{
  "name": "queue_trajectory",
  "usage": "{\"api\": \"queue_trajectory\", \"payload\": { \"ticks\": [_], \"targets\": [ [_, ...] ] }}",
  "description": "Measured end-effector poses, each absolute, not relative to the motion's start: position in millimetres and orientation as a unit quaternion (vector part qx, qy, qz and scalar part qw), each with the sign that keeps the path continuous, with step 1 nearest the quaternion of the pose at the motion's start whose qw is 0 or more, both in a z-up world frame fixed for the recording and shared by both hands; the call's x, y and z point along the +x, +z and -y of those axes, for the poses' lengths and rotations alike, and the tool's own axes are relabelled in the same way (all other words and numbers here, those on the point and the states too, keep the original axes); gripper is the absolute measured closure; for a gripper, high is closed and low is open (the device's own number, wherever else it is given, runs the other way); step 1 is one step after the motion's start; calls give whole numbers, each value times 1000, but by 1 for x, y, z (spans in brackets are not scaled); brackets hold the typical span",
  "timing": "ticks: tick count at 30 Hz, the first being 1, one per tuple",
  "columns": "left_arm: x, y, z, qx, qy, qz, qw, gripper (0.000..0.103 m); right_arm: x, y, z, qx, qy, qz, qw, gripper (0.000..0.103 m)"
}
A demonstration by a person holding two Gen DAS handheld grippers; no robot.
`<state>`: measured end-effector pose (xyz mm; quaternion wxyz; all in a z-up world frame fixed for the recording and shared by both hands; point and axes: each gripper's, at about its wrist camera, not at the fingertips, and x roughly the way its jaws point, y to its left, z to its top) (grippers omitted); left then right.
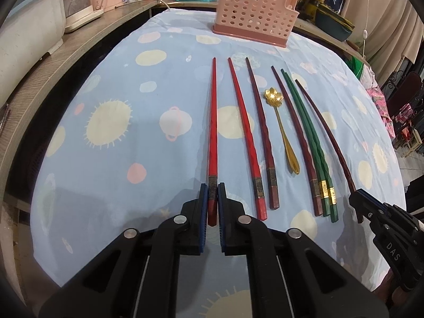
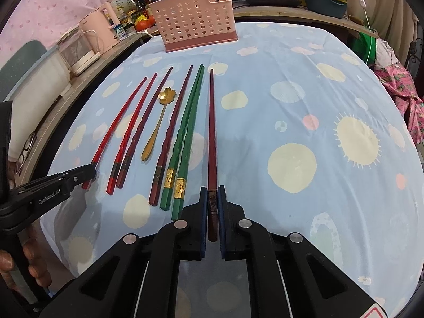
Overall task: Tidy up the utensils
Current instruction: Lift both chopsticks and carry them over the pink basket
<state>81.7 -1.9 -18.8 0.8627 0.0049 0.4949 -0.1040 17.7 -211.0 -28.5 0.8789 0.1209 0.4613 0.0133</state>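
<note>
Utensils are lying in a row on the blue patterned tablecloth (image 1: 111,84), and going by the pictures the sorting is barely starting: every piece in view is still on the cloth, while the pink perforated caddy (image 1: 254,10) is standing upright at the far edge, well apart from the row (its inside is mostly hidden, so I cannot tell whether anything is already sitting in it). Going from big to small, the cloth is covering the whole table, the caddy is waiting beyond, and then the long pieces are fanning out with tips pointing toward it: two red chopsticks, of which the leftmost red chopstick (image 1: 212,132) is being taken, then dark maroon ones, a pair of green chopsticks (image 1: 308,132) lying touching each other with gold bands near their butts, and the rightmost maroon chopstick (image 2: 212,137). The gold spoon (image 1: 281,127), smallest of all, is resting between two maroon sticks, its flower-shaped bowl pointing away. The left gripper (image 1: 212,193) is closing its blue pads around the banded butt of the red stick, seemingly pinching it; the right gripper (image 2: 212,196) is doing the same to the maroon stick's butt. Both sticks are looking flat on the cloth, so lifting and carrying to the caddy are, I judge, all still ahead.
</note>
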Motion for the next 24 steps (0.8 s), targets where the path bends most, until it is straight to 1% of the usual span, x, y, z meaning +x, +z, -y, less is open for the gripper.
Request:
{"api": "queue_trajectory", "payload": {
  "ticks": [9, 16, 24],
  "targets": [
    [82, 11, -4, -10, -110, -474, 873, 96, 18, 0, 219, 128, 12, -433, 892, 96],
    [83, 47, -3, -21, -117, -441, 889, 96, 22, 34, 230, 147, 13, -395, 907, 96],
    [93, 88, -6, -33, -120, -405, 906, 96, 30, 75, 239, 141, 7, -345, 928, 96]
  ]
}}
